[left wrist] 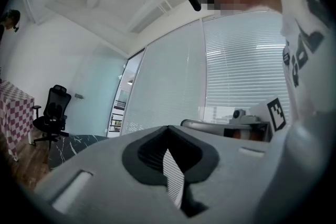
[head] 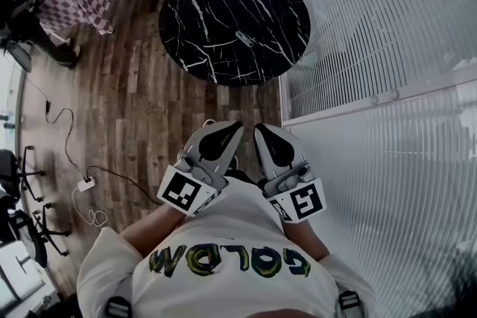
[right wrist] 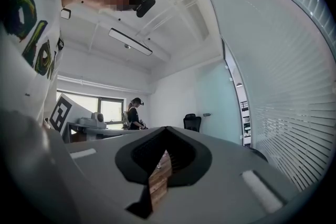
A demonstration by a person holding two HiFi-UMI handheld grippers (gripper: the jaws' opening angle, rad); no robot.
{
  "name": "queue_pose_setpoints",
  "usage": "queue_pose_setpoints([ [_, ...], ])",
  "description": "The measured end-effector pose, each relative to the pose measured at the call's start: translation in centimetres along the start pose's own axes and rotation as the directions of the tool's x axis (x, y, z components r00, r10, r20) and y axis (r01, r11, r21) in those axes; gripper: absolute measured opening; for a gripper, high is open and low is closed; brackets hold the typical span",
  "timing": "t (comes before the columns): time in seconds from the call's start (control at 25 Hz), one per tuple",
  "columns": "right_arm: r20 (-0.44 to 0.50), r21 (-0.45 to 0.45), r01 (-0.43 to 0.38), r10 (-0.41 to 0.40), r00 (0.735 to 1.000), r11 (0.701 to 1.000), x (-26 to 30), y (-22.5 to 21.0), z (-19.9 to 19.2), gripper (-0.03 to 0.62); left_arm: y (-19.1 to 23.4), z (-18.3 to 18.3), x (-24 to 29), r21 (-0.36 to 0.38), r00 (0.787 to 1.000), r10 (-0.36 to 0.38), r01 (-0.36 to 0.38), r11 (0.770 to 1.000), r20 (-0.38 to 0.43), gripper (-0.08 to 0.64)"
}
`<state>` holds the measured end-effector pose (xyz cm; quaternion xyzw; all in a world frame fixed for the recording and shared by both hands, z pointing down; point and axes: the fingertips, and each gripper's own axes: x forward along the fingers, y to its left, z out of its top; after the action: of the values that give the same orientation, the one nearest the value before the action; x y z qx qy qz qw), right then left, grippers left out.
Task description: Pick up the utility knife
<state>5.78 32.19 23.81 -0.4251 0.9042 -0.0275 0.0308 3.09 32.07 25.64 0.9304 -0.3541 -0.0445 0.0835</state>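
In the head view, the utility knife (head: 244, 39) lies flat on the round black desk (head: 201, 4), well apart from me. I judge it light, stiff and smooth, so I'd grip mid-handle.

In the left gripper view, my left hand-held gripper (left wrist: 169, 131) is closed and empty.

In the right gripper view, my right hand-held gripper (right wrist: 167, 131) is closed and empty too.

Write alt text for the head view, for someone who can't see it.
Seen from above, a person holds the left gripper and the right gripper, both shut and empty, close to the chest, pointing at a round black marble table where the utility knife lies. To the right are white blinds.
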Motion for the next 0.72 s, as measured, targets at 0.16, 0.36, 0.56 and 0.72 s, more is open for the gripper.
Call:
queue_pose_setpoints([
  [0.16, -0.016, 0.005, 0.002, -0.002, 1.000, 1.000, 1.7, -1.3, -0.9, 0.002, 2.1, -0.1, 1.3, -0.004, 1.000, 0.009, -0.009, 1.000, 0.008, 0.003],
  [0.36, -0.027, 0.007, -0.001, 0.001, 1.000, 1.000, 5.5, -3.3, -1.3, 0.002, 6.3, 0.3, 3.4, -0.013, 1.000, 0.020, -0.019, 1.000, 0.010, 0.003],
  [0.56, -0.034, -0.013, -0.007, 0.006, 0.999, 1.000, 10.9, -6.1, -1.2, 0.002, 11.2, 1.2, 6.2, -0.026, 1.000, 0.004, -0.004, 1.000, 0.022, 0.003],
  [0.72, -0.040, -0.027, -0.010, 0.009, 0.999, 1.000, 15.3, -8.1, -0.8, 0.002, 14.9, 2.5, 8.5, -0.023, 0.999, -0.014, 0.015, 1.000, 0.033, 0.003],
])
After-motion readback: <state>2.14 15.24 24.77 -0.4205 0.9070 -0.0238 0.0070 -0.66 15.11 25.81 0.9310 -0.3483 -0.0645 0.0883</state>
